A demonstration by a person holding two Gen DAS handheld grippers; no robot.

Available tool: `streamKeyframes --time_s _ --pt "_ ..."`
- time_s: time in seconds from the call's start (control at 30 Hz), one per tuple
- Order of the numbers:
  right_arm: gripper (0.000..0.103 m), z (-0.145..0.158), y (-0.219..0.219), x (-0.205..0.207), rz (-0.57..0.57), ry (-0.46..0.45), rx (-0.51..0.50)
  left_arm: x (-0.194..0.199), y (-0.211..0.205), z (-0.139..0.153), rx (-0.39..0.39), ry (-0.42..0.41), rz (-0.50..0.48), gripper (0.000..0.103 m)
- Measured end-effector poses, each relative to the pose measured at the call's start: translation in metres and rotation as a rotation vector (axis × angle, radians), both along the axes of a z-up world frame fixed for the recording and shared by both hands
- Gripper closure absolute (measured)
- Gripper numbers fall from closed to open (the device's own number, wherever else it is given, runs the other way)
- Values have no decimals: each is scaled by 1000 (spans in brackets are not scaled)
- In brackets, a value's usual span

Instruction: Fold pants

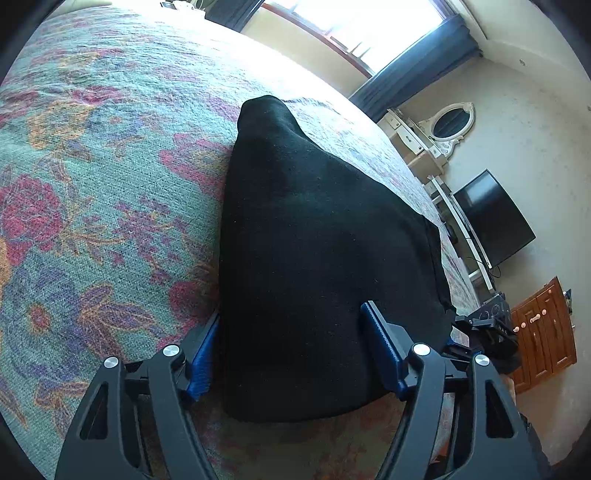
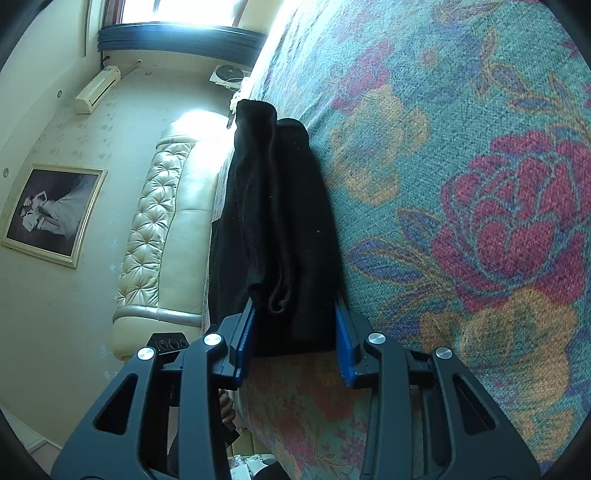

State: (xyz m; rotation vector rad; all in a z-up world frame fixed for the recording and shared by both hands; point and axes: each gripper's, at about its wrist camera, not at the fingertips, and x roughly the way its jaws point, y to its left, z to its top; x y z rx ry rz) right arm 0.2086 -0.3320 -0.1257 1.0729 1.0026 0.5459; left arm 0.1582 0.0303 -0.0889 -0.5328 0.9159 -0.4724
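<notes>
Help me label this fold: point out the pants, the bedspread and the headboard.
pants (image 1: 314, 236), left wrist view, middle of the black cloth.
bedspread (image 2: 461, 184), right wrist view, bare floral part beside the pants.
headboard (image 2: 159, 229), right wrist view, tufted cream padding.

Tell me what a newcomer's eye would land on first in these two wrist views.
First, the black pants, a dark heap in the middle of both views, lying on a flowered bedspread of teal, red and orange. Next, the blue-padded tongs at the bottom: the left tongs and the right tongs each stand open astride the near edge of the cloth. A bright window glares behind.
</notes>
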Motion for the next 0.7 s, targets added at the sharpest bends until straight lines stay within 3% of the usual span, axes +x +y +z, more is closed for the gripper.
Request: streamKeyframes --time_s 0.7 --pt "70 9 -8 -2 5 -6 -4 0 6 0 5 27 -4 40"
